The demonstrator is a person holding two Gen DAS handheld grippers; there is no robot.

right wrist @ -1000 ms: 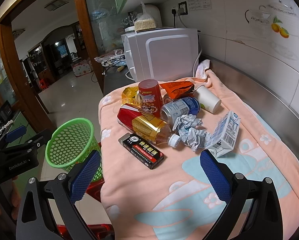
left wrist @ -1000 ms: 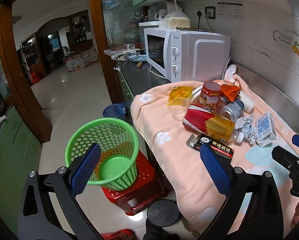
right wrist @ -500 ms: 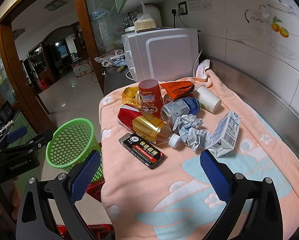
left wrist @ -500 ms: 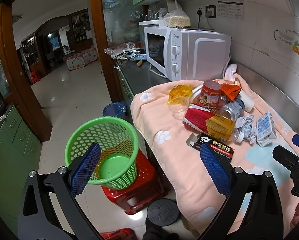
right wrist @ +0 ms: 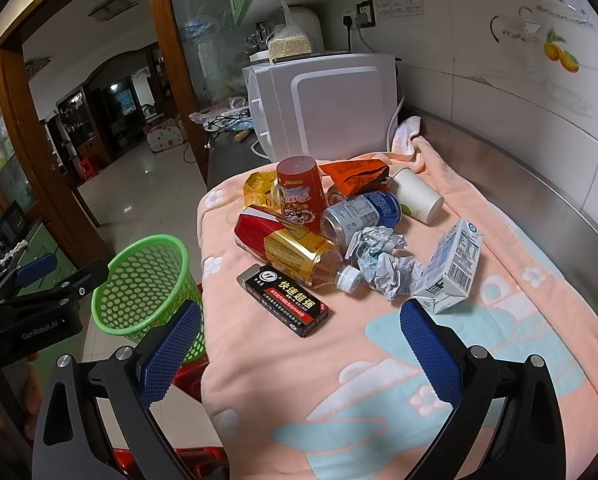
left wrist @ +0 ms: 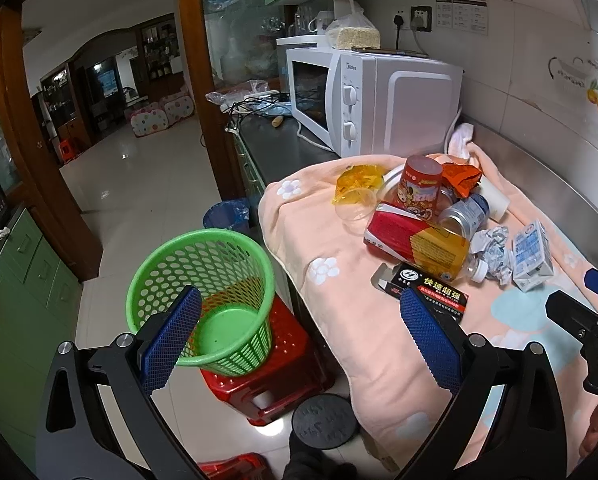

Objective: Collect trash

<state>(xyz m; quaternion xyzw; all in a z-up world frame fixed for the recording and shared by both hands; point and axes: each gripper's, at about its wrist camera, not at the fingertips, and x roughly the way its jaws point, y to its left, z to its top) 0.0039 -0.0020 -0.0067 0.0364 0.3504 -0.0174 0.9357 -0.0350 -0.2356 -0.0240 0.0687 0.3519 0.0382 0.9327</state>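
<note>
Trash lies in a heap on a pink blanket [right wrist: 379, 360] over the counter: a black box [right wrist: 287, 299], a red-and-gold bottle [right wrist: 287, 249] on its side, a red cup [right wrist: 300, 189], a can [right wrist: 361, 214], crumpled paper [right wrist: 383, 263], a white carton [right wrist: 451, 266], an orange wrapper [right wrist: 355, 174] and a white cup [right wrist: 417, 196]. A green mesh basket [left wrist: 203, 292] stands empty on a red stool [left wrist: 267, 368] left of the counter. My left gripper [left wrist: 297, 330] is open, above the gap between basket and counter. My right gripper [right wrist: 299, 344] is open, short of the black box.
A white microwave [left wrist: 375, 100] stands behind the heap, with cables and a bag beside it. A steel counter and tiled wall [right wrist: 519, 92] run along the right. A blue-lined bin [left wrist: 227, 214] sits on the floor. Green cabinets [left wrist: 15, 280] line the left.
Both grippers stay open and nearly still. The views have shifted only very slightly.
</note>
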